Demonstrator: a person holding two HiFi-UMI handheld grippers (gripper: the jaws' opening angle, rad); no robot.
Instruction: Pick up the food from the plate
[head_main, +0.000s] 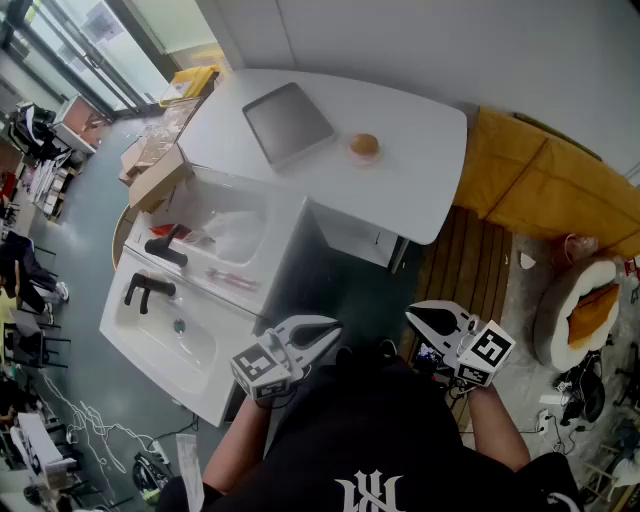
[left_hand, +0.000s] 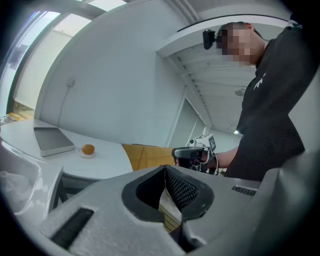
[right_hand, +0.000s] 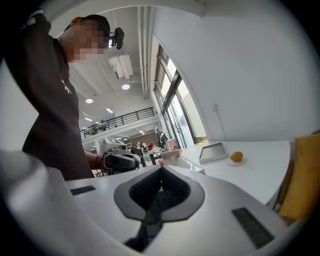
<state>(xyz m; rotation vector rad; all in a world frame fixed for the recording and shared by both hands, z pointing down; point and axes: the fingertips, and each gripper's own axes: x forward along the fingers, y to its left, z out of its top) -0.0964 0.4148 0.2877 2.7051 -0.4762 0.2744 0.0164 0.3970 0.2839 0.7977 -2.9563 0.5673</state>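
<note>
**Orange food (head_main: 364, 144) not yet picked up, both claws pressed together and empty**

The food sits on its plate (head_main: 364, 157) on the white table (head_main: 420, 190), just beside the grey tray (head_main: 288, 122). You hold the left claw (head_main: 333, 329) and right claw (head_main: 413, 313) low against your body, jaws together on nothing, which looks like a ready pose. Both point roughly toward the table but stop well short of its near edge, so the food is well apart from either claw
</note>
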